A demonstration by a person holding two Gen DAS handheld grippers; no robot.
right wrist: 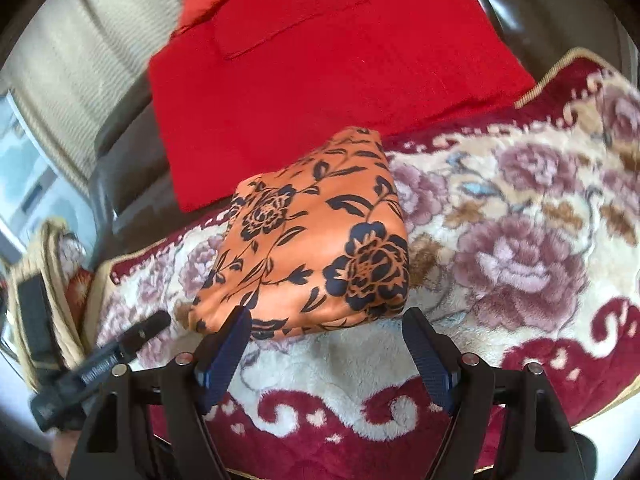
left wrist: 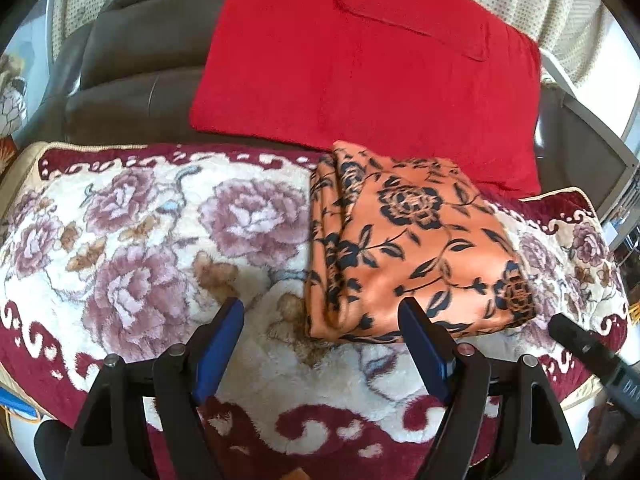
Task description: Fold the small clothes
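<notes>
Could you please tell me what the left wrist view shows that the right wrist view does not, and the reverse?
Only the left wrist view shows the open left gripper head-on and the dark sofa backrest left of the red cloth. Only the right wrist view shows the open right gripper head-on, with the garment's near edge between its blue fingers but not pinched. Both share the folded orange floral garment lying on the plush floral blanket, with the red cloth behind it.
</notes>
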